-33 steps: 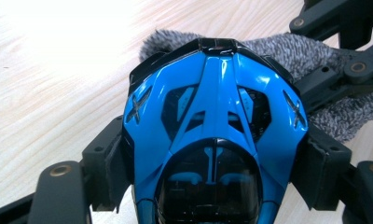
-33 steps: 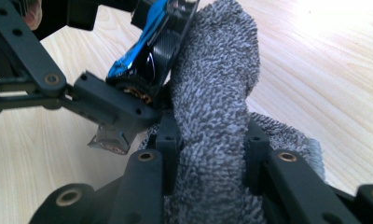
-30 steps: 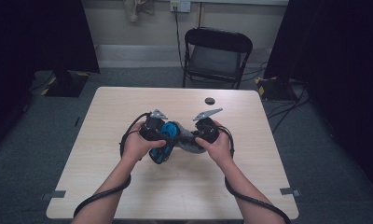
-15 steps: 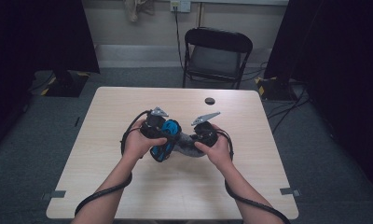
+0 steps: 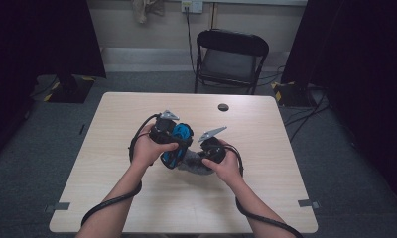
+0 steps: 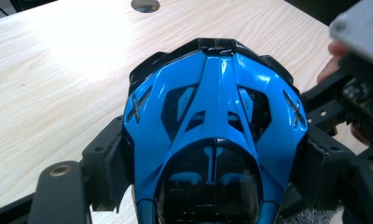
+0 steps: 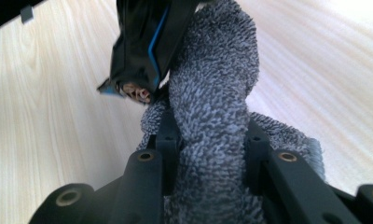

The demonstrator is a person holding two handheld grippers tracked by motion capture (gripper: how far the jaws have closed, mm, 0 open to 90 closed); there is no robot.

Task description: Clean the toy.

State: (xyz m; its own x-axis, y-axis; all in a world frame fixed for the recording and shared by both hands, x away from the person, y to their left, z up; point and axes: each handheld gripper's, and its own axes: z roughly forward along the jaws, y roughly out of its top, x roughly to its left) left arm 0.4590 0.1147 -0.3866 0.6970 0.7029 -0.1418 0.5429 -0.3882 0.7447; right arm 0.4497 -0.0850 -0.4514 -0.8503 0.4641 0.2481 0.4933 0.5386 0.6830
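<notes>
A toy car with a glossy blue and black body [image 6: 212, 112] sits between the two black jaws of my left gripper [image 6: 212, 163], which press on its sides. In the high view the car [image 5: 180, 135] is held above the middle of the wooden table [image 5: 112, 198], with the left gripper [image 5: 176, 145] around it. My right gripper [image 7: 208, 158] is shut on a fold of grey terry cloth [image 7: 212, 107]. The cloth's upper end lies against the dark underside of the car [image 7: 142, 37]. From above, the cloth [image 5: 190, 165] hangs below the car beside the right gripper [image 5: 199, 157].
A small round black grommet [image 5: 223, 107] sits in the tabletop towards the far edge. A black folding chair [image 5: 231, 59] stands behind the table. Cables trail from both grippers along the person's forearms. The other gripper's grey plate [image 6: 362, 28] is close by at the right of the left gripper view.
The right hand has sunk a little towards the table with the cloth, sliding it along the underside of the car. The left hand has kept the car still.
</notes>
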